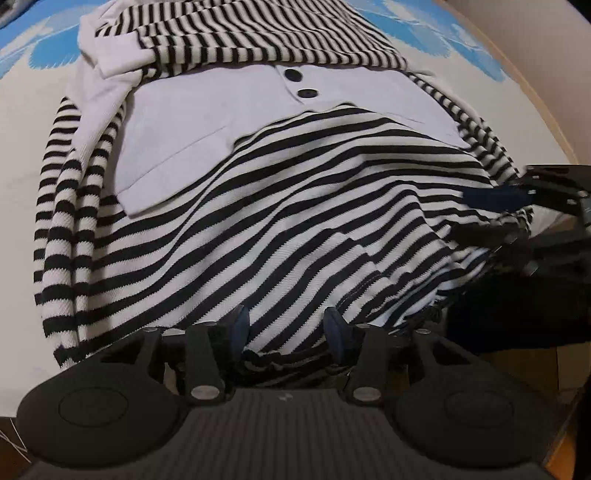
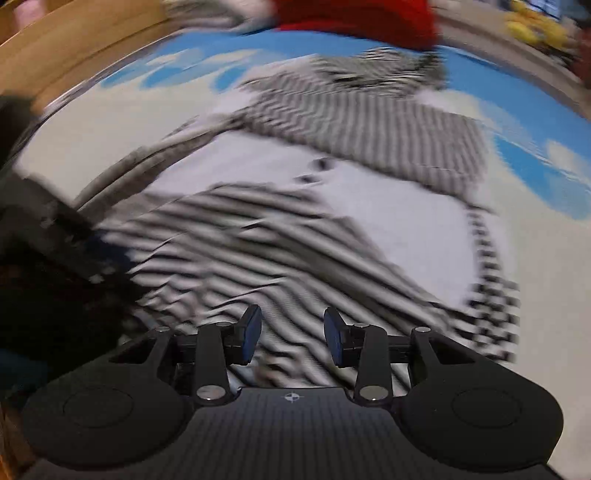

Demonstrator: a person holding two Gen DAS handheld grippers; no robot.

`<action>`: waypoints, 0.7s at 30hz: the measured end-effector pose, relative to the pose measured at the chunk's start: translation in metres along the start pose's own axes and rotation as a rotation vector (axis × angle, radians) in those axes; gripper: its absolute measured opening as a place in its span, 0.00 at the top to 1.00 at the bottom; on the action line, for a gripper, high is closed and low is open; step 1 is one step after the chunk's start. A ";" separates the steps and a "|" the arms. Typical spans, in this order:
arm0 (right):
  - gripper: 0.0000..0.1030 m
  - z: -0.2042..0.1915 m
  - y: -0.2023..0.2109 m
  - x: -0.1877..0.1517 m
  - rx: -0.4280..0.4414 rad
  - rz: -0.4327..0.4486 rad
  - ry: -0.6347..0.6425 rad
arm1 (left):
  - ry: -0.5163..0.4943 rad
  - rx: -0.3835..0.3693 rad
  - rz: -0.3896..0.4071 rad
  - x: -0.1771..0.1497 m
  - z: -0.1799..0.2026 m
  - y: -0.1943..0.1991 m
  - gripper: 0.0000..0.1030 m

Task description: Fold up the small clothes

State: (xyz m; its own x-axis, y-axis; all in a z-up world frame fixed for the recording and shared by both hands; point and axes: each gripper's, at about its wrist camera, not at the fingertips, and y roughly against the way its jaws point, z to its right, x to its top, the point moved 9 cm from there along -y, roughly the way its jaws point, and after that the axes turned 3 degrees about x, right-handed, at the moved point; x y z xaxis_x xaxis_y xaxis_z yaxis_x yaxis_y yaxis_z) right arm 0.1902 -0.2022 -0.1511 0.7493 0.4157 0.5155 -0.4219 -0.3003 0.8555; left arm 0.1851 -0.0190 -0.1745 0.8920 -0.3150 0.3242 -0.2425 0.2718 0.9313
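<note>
Both sets of jaws stand spread over the striped top (image 1: 295, 221), left gripper (image 1: 287, 328) and right gripper (image 2: 291, 339) gripping nothing; hem already folded up toward the white collar (image 1: 207, 122), sides and sleeves left to fold

Striped garment (image 1: 295, 221) is spread on the bed sheet (image 1: 22, 177), directly ahead of and under the left gripper (image 1: 286, 328). Its lower portion is folded up over the collar panel (image 1: 177, 140), which sits further ahead. Two buttons (image 1: 301, 85) are placed beyond that fold, a folded sleeve (image 1: 258, 33) beyond them. Another sleeve (image 1: 62, 229) is laid along the left. The right gripper (image 1: 517, 214) is seen at the garment's right edge. In the right wrist view the garment (image 2: 258, 258) is found ahead of the gripper (image 2: 291, 339), a second cloth item (image 2: 354, 18) behind it.
</note>
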 end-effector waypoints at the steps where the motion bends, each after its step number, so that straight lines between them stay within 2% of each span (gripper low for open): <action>1: 0.57 -0.005 -0.002 -0.001 0.009 -0.009 0.017 | -0.006 -0.008 0.000 -0.002 0.002 0.002 0.52; 2: 0.54 -0.011 -0.005 -0.002 0.026 -0.022 0.027 | -0.015 -0.020 -0.001 -0.002 0.004 0.001 0.51; 4: 0.54 -0.016 -0.016 -0.003 0.048 -0.051 0.042 | -0.038 -0.036 -0.004 -0.007 0.010 0.000 0.44; 7: 0.54 -0.023 -0.025 -0.008 0.056 -0.087 0.067 | -0.064 -0.020 0.001 -0.010 0.012 -0.004 0.43; 10: 0.55 -0.026 -0.034 -0.015 0.026 -0.117 0.136 | -0.014 -0.006 0.028 -0.004 0.002 0.000 0.43; 11: 0.67 -0.027 -0.033 -0.018 0.021 -0.116 0.161 | 0.011 -0.002 0.043 0.000 -0.002 0.003 0.43; 12: 0.88 -0.030 -0.032 -0.021 0.034 -0.120 0.188 | 0.034 0.007 0.059 0.004 -0.006 0.006 0.43; 13: 0.93 -0.034 -0.030 -0.023 0.050 -0.122 0.219 | 0.053 0.021 0.074 0.007 -0.010 0.009 0.43; 16: 0.95 -0.044 -0.018 -0.036 0.133 -0.166 0.273 | 0.115 0.056 0.100 0.015 -0.023 0.017 0.43; 17: 0.95 -0.045 -0.016 -0.041 0.136 -0.189 0.289 | 0.134 0.069 0.091 0.015 -0.028 0.017 0.43; 19: 0.95 -0.045 -0.013 -0.050 0.143 -0.238 0.300 | 0.178 0.129 0.029 0.008 -0.044 0.011 0.43; 21: 0.94 -0.042 -0.007 -0.048 0.142 -0.244 0.271 | 0.199 0.198 -0.060 -0.006 -0.058 0.001 0.45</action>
State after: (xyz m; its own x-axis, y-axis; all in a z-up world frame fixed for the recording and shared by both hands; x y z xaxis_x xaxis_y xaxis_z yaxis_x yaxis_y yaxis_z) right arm 0.1362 -0.1838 -0.1800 0.6488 0.6958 0.3081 -0.1586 -0.2724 0.9490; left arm 0.2022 0.0358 -0.1855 0.9596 -0.1357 0.2465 -0.2390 0.0690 0.9686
